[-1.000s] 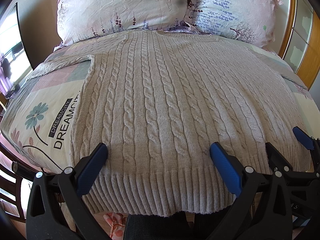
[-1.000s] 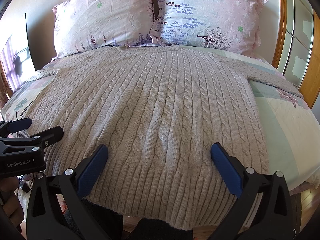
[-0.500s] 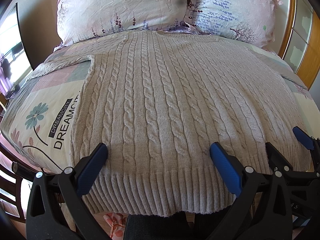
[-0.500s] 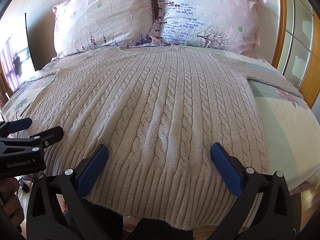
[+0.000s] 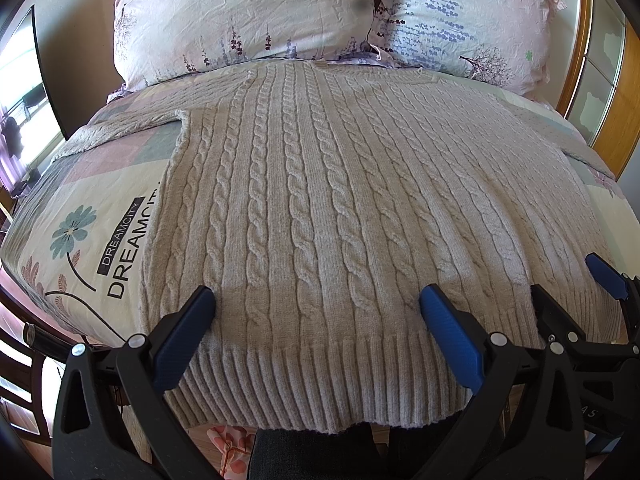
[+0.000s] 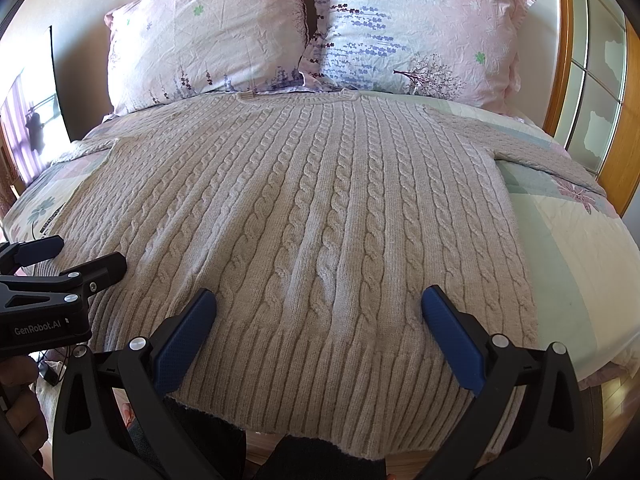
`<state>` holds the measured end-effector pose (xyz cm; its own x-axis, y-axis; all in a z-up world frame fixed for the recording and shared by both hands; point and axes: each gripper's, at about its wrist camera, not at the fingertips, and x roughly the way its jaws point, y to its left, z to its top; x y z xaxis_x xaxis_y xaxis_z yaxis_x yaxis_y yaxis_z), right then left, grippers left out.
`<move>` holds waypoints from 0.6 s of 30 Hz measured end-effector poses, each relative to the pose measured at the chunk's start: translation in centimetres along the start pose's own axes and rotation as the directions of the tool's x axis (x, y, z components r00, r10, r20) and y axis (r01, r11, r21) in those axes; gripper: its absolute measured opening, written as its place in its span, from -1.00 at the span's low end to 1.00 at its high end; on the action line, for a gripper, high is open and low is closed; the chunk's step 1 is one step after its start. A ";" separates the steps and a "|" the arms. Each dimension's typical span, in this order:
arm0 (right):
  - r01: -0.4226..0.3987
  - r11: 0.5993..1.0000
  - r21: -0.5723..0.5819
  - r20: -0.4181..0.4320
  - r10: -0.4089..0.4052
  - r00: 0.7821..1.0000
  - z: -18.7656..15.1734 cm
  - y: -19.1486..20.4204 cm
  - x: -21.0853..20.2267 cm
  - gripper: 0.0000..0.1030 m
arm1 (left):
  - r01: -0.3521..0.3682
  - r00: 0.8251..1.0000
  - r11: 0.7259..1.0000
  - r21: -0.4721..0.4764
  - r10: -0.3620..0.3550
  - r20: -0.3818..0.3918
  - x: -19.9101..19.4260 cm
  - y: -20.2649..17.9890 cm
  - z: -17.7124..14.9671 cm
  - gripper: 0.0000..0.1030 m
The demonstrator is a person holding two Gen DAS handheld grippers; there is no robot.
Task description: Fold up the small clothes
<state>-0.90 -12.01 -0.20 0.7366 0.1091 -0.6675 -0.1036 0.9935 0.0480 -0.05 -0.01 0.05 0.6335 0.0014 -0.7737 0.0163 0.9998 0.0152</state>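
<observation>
A beige cable-knit sweater (image 5: pixel 320 208) lies flat on the bed, collar toward the pillows, ribbed hem hanging over the near edge; it also shows in the right wrist view (image 6: pixel 312 220). Its sleeves spread out to both sides. My left gripper (image 5: pixel 316 308) is open and empty, hovering over the hem's left half. My right gripper (image 6: pixel 318 308) is open and empty over the hem's right half. Each gripper shows in the other's view: the right gripper (image 5: pixel 568 280) at the right edge, the left gripper (image 6: pixel 72 252) at the left edge.
Two floral pillows (image 5: pixel 248 16) (image 6: pixel 412 24) lean at the head of the bed. The quilt (image 5: pixel 92 232) carries a flower print and DREAMCITY lettering. A wooden frame with glass panels (image 6: pixel 592 80) stands to the right. A window (image 5: pixel 20 92) is at the left.
</observation>
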 end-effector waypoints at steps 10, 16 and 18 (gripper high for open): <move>-0.023 0.988 0.151 0.071 0.012 0.997 5.0 -8.6 -1.5 0.97 | 0.022 1.000 0.999 0.041 -0.023 0.006 -0.1 0.0 -0.1 0.97; -0.029 0.767 0.641 0.110 -0.055 0.992 11.0 -29.7 0.0 0.89 | 0.118 0.993 0.993 -0.005 -0.118 0.020 -0.2 3.6 2.9 0.97; 0.008 0.665 0.747 0.073 -0.093 0.993 11.4 -35.5 1.7 0.47 | 0.147 0.987 0.984 -0.101 -0.140 0.075 -0.2 7.2 4.9 0.97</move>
<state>11.69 -46.73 5.42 0.7896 0.0185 -0.6133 0.4358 0.6868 0.5817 3.71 7.12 3.38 0.6816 -0.1399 -0.7182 0.0311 0.9862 -0.1626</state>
